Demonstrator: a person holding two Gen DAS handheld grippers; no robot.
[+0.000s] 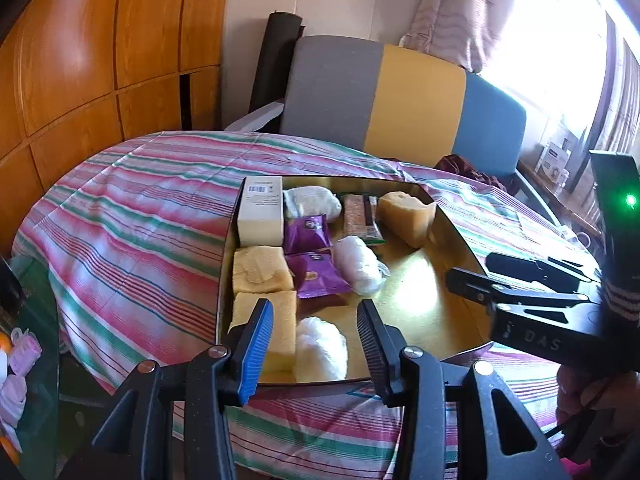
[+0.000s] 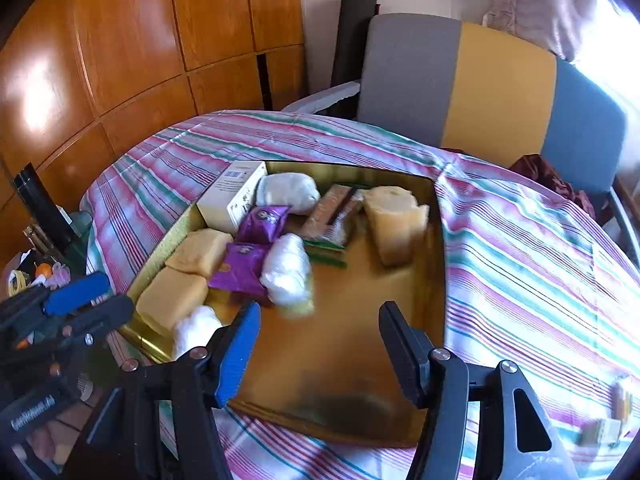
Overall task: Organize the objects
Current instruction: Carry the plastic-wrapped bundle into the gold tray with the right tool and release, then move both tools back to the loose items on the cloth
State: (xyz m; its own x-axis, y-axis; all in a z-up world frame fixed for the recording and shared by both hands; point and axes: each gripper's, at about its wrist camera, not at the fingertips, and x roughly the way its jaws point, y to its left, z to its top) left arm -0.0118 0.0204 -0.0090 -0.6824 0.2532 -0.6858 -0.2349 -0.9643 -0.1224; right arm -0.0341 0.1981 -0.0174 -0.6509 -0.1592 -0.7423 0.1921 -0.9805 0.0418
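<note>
Both hand-held grippers, left (image 1: pixel 316 344) and right (image 2: pixel 316 344), hang spread and empty over my gold tray (image 2: pixel 438 264), where a careless descent could scatter the near cotton ball (image 1: pixel 320 346)

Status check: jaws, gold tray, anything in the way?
Left gripper and right gripper open, empty. Gold tray packed along left and back, near right corner bare. Nothing blocking.
</note>
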